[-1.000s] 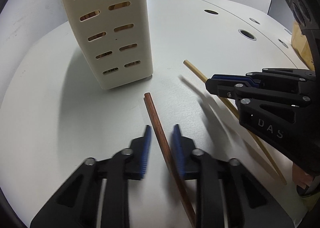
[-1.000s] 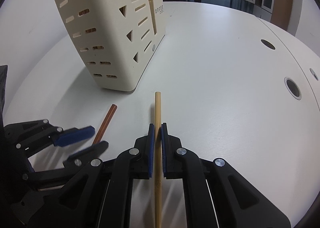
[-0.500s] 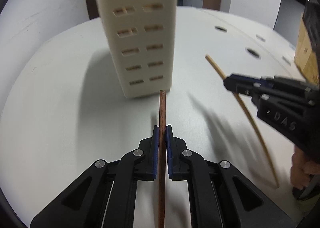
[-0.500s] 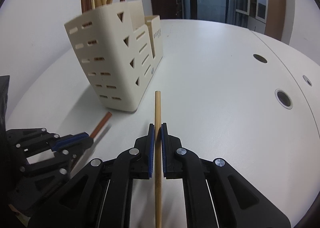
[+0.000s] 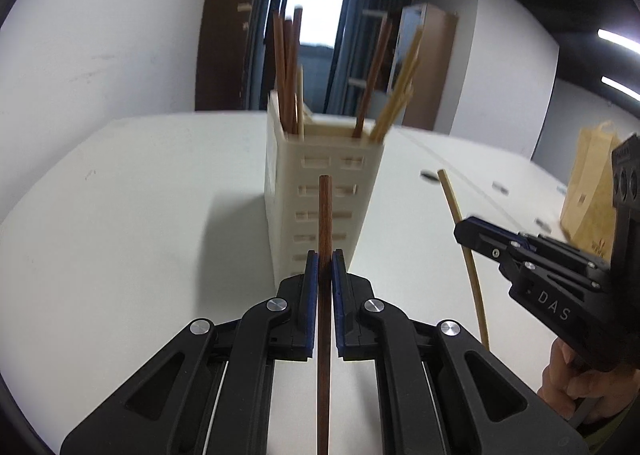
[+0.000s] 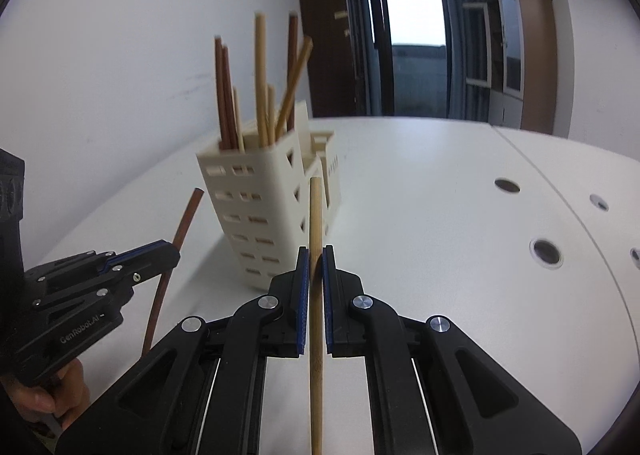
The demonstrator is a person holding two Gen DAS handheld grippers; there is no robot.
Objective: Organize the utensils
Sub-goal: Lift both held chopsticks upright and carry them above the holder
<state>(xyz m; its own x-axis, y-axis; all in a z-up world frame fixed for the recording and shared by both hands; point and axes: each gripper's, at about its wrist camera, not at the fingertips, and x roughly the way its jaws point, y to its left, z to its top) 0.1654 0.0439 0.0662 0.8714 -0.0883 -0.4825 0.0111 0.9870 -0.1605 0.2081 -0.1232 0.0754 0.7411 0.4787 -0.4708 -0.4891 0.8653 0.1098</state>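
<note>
Gripping one chopstick each: left gripper (image 5: 325, 263) clamped on dark chopstick (image 5: 324, 223), right gripper (image 6: 316, 259) on pale chopstick (image 6: 315, 223). Both now lifted off worktop (image 6: 440, 195), utensil holder (image 5: 320, 183) just ahead; probably ready for dropping in.

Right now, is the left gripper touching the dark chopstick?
Touching. The left wrist view shows the left gripper with both blue pads clamped against the dark chopstick, no gap either side.
</note>
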